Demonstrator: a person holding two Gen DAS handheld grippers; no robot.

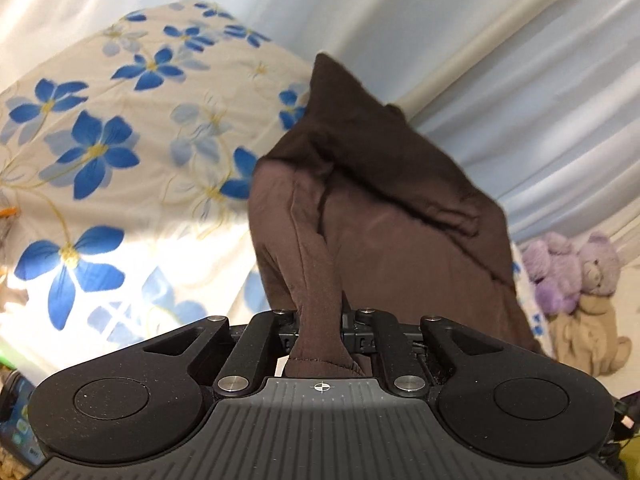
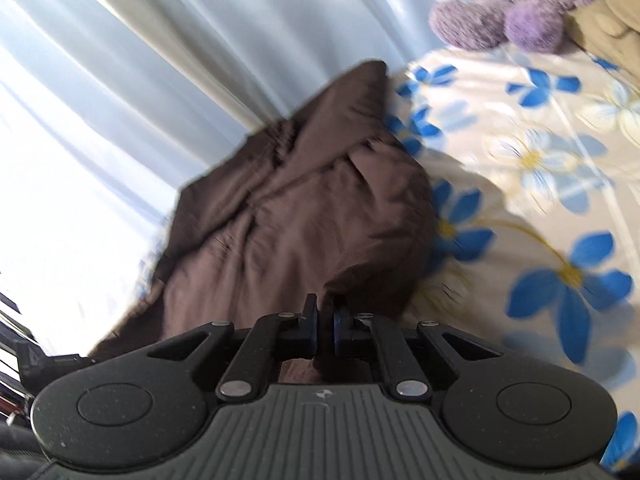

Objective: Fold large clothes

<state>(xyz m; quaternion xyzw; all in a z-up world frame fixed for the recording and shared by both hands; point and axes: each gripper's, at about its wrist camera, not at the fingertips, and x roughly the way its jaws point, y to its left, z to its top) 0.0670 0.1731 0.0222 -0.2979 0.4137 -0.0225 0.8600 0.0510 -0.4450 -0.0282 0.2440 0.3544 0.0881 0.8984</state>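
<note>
One floral bedsheet (image 1: 92,152) lies under one brown garment (image 1: 380,208), bunched beside the pale curtain (image 1: 440,20); two plush toys, purple (image 1: 560,268) and beige (image 1: 588,332), sit near it. The left gripper (image 1: 320,332) pinches a drawn-up ridge of the cloth, and the right gripper (image 2: 325,326) is pressed together on another edge. Both bites look narrow, so a hem could slip free, or the hanging bulk could fold crooked
</note>
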